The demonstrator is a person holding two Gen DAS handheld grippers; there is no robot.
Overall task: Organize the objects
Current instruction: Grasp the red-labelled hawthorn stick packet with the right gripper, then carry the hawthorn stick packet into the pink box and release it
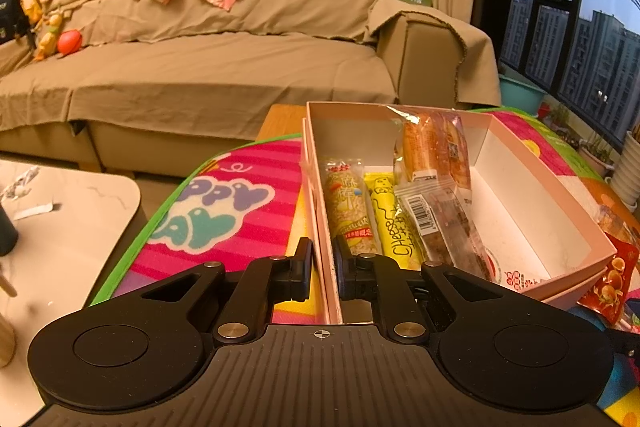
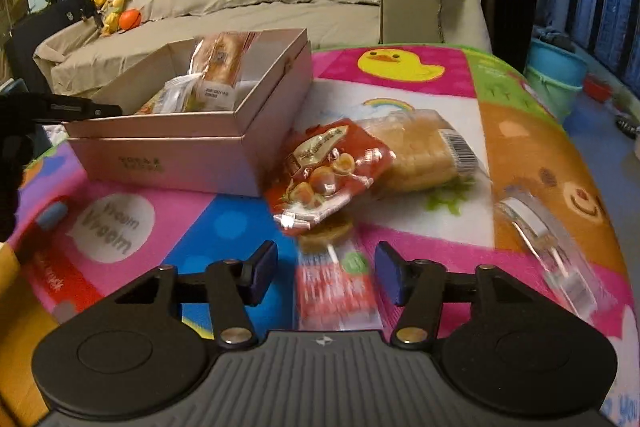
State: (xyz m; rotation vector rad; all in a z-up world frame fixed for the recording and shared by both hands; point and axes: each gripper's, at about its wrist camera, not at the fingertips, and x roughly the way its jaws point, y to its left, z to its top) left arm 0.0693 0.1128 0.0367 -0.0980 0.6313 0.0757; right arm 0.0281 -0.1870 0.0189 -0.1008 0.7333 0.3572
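Note:
A pink cardboard box (image 1: 560,211) stands on a colourful play mat and holds several wrapped snacks: a rice bar (image 1: 350,207), a yellow cheese stick (image 1: 394,219), a bread pack (image 1: 434,151). My left gripper (image 1: 323,267) is shut on the box's near left wall. In the right wrist view the box (image 2: 192,155) is at the left. My right gripper (image 2: 326,275) is open, with a red-and-white wrapped snack (image 2: 336,283) lying between its fingers. A red snack bag (image 2: 324,171) and a wrapped bread loaf (image 2: 420,155) lie beyond it.
A clear plastic pack (image 2: 548,243) lies on the mat (image 2: 520,147) to the right. A beige sofa (image 1: 200,67) with clothes stands behind. A white side table (image 1: 60,227) is at the left. A teal bin (image 2: 556,79) stands by the window.

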